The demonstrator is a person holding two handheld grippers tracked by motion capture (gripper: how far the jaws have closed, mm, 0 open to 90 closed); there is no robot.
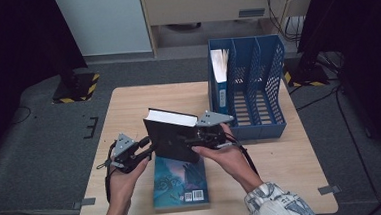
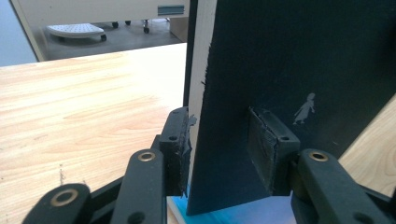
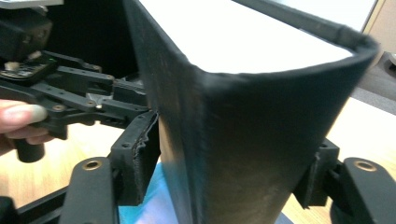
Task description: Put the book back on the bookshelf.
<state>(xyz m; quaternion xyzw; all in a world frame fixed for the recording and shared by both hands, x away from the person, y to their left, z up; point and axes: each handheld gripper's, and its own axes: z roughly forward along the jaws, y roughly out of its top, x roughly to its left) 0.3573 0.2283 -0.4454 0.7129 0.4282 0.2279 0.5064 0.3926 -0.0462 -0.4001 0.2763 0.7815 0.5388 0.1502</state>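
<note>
High view: I've got the black book (image 1: 169, 134) upright over the wooden table (image 1: 128, 111), above the teal book (image 1: 180, 183); blue file rack (image 1: 249, 84) behind, grey carpet (image 1: 45, 146) around.
Left gripper view: left gripper (image 2: 224, 149) clamps its covers.
Right gripper view: right gripper (image 3: 229, 175) straddles the spine, contact unclear.

Light wooden table (image 1: 128, 106), grey floor beneath
Blue file rack (image 1: 249, 84) at the far right corner; teal paperback (image 1: 179, 186) lying flat near the front edge, barcode up
</note>
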